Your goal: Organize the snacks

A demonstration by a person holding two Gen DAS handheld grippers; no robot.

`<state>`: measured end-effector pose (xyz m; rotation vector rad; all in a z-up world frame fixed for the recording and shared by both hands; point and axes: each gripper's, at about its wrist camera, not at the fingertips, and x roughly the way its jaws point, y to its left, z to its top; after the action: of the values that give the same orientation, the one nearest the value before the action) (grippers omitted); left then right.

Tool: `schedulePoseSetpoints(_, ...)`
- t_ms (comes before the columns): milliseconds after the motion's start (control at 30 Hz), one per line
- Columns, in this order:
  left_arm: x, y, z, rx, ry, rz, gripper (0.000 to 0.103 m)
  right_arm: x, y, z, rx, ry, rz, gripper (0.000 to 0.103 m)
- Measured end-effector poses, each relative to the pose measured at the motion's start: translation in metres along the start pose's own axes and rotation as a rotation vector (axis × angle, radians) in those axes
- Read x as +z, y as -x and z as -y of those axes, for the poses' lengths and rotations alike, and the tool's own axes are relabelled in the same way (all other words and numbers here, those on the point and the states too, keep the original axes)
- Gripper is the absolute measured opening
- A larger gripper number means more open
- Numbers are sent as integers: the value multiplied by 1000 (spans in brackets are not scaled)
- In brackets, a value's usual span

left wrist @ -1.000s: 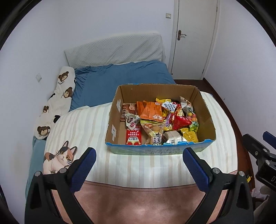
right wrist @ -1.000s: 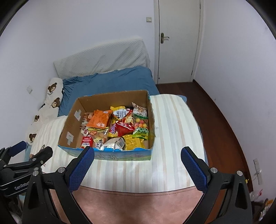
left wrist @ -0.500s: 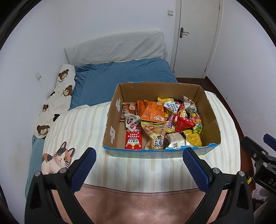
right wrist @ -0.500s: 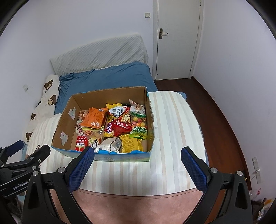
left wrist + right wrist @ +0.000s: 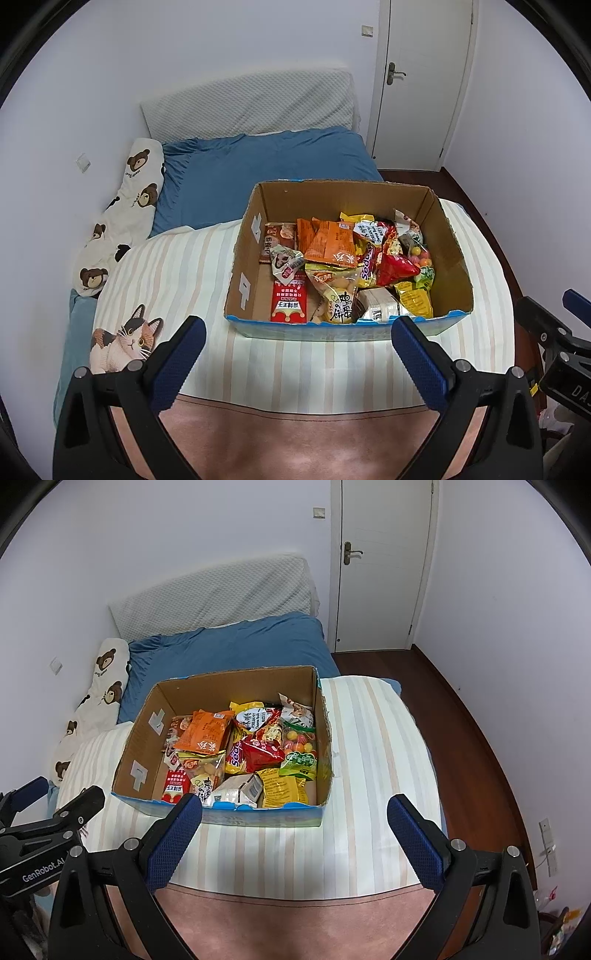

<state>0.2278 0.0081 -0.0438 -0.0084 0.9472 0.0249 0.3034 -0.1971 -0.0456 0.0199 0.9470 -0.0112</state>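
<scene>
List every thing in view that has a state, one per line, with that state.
left gripper: open, empty, short of the box
right gripper: open, empty, short of the box
cardboard box: open-topped, upright on the striped blanket
snacks: jumbled in the box, unsorted
orange packet: sealed, lying on top of the heap
door: shut

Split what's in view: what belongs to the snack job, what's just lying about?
Job:
- cardboard box, sitting on the striped cover
- snack packets piled inside it
- left gripper and right gripper, jaws wide, both short of the box, holding nothing

Lying about:
- striped cover
- bear pillow
- blue sheet
- cat print
- door
</scene>
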Motion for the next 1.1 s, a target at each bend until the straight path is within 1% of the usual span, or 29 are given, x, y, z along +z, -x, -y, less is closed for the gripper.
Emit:
schedulePoseSetpoints(400, -1, 2, -1, -2, 4, 3, 103, 1, 4, -2, 4, 15, 6, 102)
schedulePoseSetpoints(1100, 3, 21, 2, -7, 19, 34, 103, 8, 13, -1, 21, 16, 22, 102)
